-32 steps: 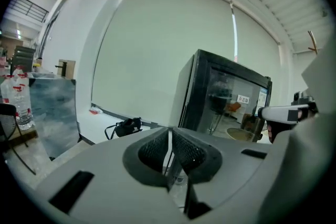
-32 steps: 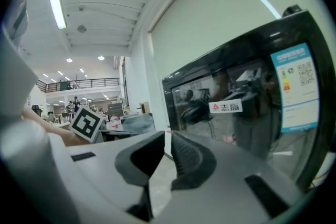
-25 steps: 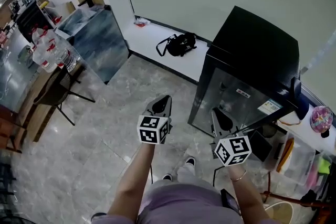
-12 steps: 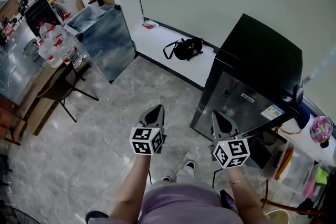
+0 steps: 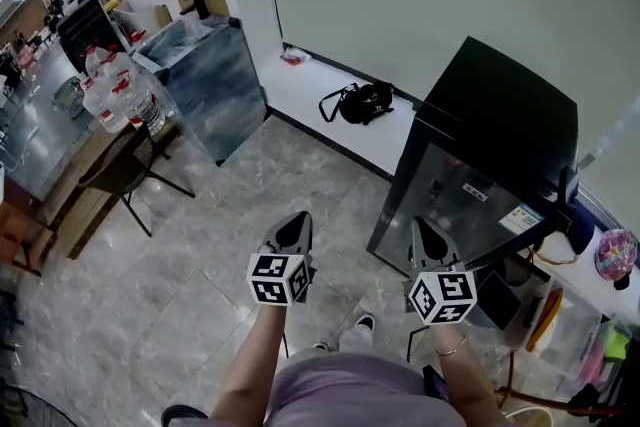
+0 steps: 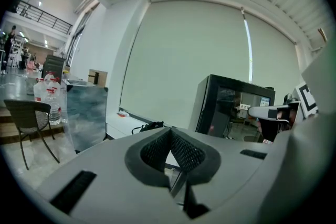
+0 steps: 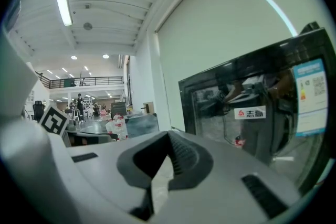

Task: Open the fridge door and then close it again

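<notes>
Just ahead and slightly right of the right tool [image 5: 424,233]: upright fridge [image 5: 490,115], door [image 5: 455,200] shut and facing that nearer tool, farther from the left tool [image 5: 296,225], both tools pressed together, pinching nothing, so likely a right-side reach.

A white sticker [image 7: 250,112] on the fridge door [image 7: 210,118] reads "志高".

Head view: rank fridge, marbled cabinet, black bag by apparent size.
1. fridge
2. marbled cabinet, though it stands farther from the camera, so the gap may be overstated
3. black bag, clearly smallest
</notes>
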A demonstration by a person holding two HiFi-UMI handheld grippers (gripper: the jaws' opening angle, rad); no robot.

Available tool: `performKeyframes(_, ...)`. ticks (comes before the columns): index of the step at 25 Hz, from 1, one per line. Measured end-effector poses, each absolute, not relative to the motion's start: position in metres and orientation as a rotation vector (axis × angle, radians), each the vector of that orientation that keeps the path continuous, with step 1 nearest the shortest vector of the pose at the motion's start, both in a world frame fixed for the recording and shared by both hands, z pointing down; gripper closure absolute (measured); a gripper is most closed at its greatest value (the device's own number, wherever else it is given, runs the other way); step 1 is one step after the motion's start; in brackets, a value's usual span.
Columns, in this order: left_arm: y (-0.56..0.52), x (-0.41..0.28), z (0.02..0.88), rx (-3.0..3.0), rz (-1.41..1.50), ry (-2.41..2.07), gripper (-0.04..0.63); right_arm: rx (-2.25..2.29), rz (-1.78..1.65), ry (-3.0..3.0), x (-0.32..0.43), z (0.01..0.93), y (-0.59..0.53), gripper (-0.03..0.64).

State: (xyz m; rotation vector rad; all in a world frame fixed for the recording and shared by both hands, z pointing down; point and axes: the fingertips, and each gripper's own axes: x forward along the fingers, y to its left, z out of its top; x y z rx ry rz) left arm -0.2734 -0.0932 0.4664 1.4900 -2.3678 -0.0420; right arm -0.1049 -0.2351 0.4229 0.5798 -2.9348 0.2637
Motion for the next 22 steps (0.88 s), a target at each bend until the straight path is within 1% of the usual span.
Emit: performKeyframes(22,-0.090,-0.261,0.468,1.476,-0.017,-2.379,0.592,0.648,0.308,-2.904,-0.092,0.429,-0.243,0.615)
